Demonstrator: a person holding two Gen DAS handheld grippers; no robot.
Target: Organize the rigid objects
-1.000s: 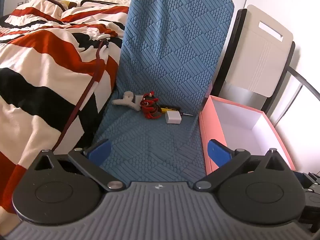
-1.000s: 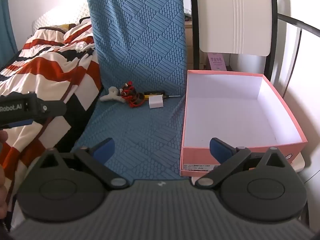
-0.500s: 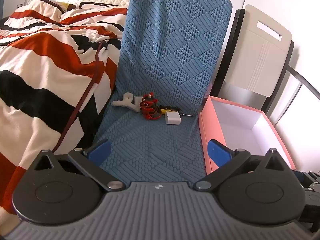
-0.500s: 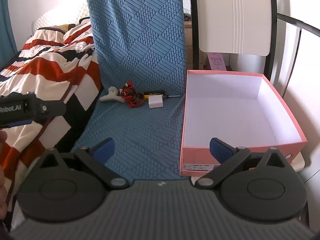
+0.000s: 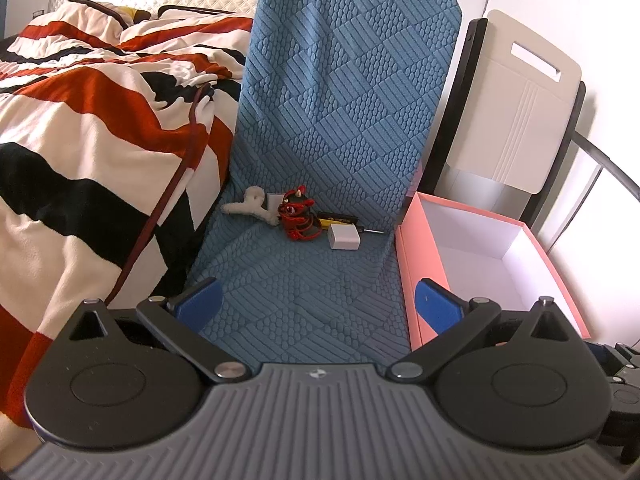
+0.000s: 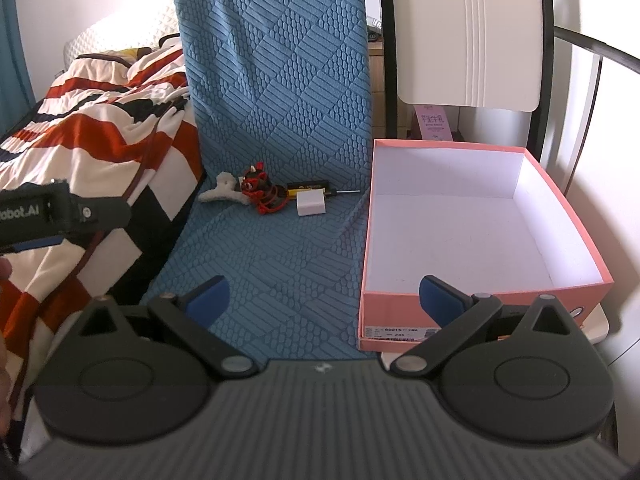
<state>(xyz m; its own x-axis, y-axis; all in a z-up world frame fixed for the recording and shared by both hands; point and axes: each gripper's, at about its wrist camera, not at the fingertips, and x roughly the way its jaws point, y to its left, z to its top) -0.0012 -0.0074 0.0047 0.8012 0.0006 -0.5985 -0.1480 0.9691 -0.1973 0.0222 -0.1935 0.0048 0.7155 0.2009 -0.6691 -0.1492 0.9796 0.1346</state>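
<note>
So far nothing is picked up: the left gripper (image 5: 316, 304) and the right gripper (image 6: 324, 300) both hang with jaws spread wide and empty, well short of the small cluster ahead of them at the back of the blue quilted chair cover (image 6: 280, 256) — a white fluffy hair claw (image 6: 222, 194), a red-and-black dragon charm (image 6: 260, 196), a yellow-and-black screwdriver (image 6: 316, 191) and a white square charger block (image 6: 311, 205). Just right of the right gripper's fingers sits the empty pink cardboard box (image 6: 472, 314), which I take to be the destination. Judging by this, the step in hand is the opening approach, and the next move calls for one gripper to reach forward and close on an outer piece such as the charger block.
</note>
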